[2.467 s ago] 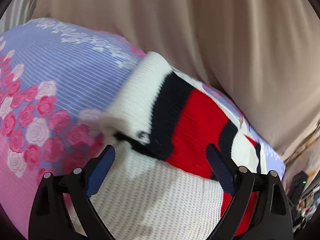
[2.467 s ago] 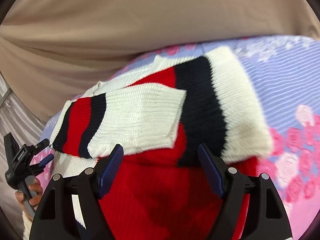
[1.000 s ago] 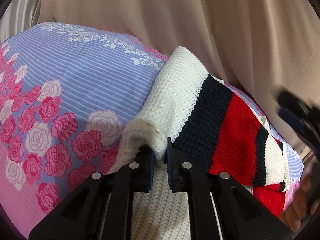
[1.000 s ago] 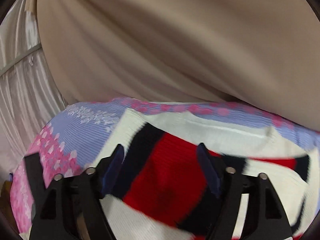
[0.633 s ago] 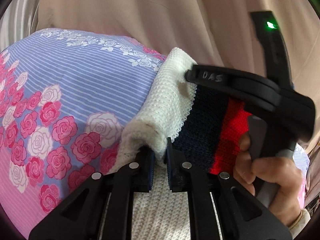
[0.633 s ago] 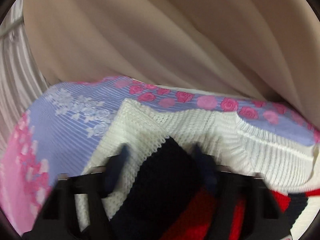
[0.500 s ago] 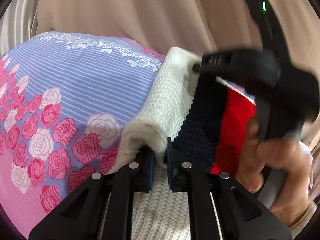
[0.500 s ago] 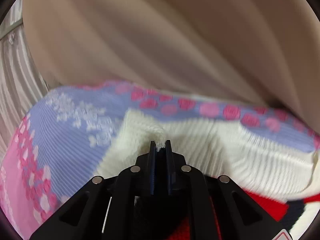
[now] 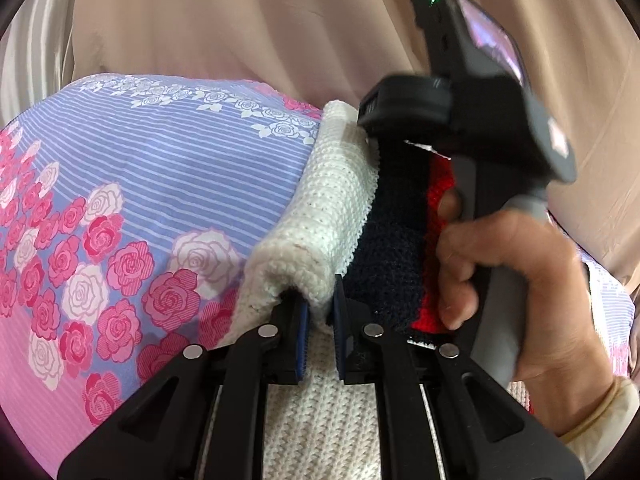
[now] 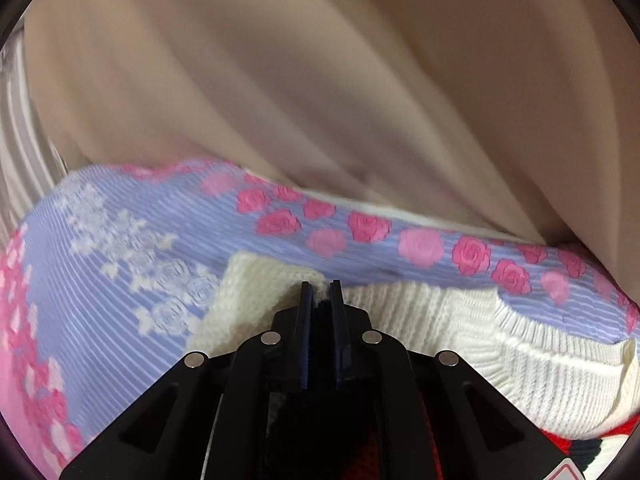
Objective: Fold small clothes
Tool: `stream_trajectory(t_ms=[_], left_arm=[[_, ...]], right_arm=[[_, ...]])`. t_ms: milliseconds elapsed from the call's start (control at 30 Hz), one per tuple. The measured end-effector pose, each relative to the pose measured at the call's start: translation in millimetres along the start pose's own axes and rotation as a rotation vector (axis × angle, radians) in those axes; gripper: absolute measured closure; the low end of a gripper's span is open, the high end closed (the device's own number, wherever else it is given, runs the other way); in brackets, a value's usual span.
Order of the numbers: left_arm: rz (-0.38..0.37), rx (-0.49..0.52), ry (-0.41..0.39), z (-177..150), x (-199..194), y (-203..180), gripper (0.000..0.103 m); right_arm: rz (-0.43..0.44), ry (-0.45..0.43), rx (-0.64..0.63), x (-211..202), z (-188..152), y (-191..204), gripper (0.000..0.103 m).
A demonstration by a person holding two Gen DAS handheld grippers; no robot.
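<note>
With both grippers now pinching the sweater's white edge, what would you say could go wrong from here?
1. The left gripper clamps only a thin roll of the sweater's white band, so a pull might slip it free.
2. The right gripper, which has just closed, also bites only the edge, so the lift may be uneven.
3. Dragging could wrinkle the floral bedsheet underneath.

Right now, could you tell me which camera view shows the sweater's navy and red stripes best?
The left wrist view: the sweater shows its white band, navy and red stripes there. The right wrist view shows mostly its white ribbing, with only slivers of red and navy low down.
</note>
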State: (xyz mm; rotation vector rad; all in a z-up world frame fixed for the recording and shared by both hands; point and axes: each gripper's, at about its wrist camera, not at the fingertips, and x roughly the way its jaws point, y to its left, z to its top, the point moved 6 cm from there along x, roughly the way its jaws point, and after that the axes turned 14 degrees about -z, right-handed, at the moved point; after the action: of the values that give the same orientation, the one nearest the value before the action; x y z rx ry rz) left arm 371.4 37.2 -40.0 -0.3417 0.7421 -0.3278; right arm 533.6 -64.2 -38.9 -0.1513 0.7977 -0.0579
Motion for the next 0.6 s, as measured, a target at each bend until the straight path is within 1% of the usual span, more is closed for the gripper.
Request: stream_trajectory(t_ms=[100, 133, 167, 200, 267, 300, 333, 367, 400, 433, 500, 600], left_arm=[[0.0, 0.002, 0.001, -1, 2, -3, 0.093], [-0.002, 0.001, 0.001, 0, 3, -3, 0.093], [-0.006, 0.001, 0.002, 0, 3, -1, 0.093], [-0.008, 0.001, 0.002, 0, 3, 0, 0.093], [-0.009, 0.0, 0.001, -1, 2, -1, 0.093], [-0.01, 0.0, 0.0, -1, 2, -1, 0.093], [-0.009, 0.001, 0.0, -1, 2, -1, 0.093], [-0.006, 0.004, 0.0, -1, 1, -1, 0.093], [-0.003, 0.007, 0.0, -1, 1, -1, 0.093], [0.001, 0.012, 0.0, -1, 1, -2, 0.093], [0.005, 0.017, 0.0, -1, 2, -2, 0.093], [0.003, 0.02, -0.001, -1, 2, -2, 0.093]], right_arm=[[0.048, -0.046, 0.051, -34, -5, -21, 0.087], [0.057, -0.069, 0.074, -49, -10, -32, 0.08], [0.054, -0.093, 0.106, -67, -18, -52, 0.069], [0.051, -0.113, 0.133, -82, -27, -71, 0.064], [-0.001, -0.143, 0.184, -110, -56, -121, 0.053], [-0.043, -0.147, 0.204, -119, -71, -145, 0.049], [-0.095, -0.145, 0.236, -130, -94, -179, 0.044], [-0.137, -0.137, 0.26, -137, -111, -201, 0.042], [-0.188, -0.119, 0.288, -141, -130, -225, 0.041], [-0.216, -0.083, 0.322, -143, -150, -249, 0.04], [-0.204, -0.033, 0.387, -141, -174, -274, 0.04], [-0.162, 0.031, 0.442, -128, -193, -288, 0.04]])
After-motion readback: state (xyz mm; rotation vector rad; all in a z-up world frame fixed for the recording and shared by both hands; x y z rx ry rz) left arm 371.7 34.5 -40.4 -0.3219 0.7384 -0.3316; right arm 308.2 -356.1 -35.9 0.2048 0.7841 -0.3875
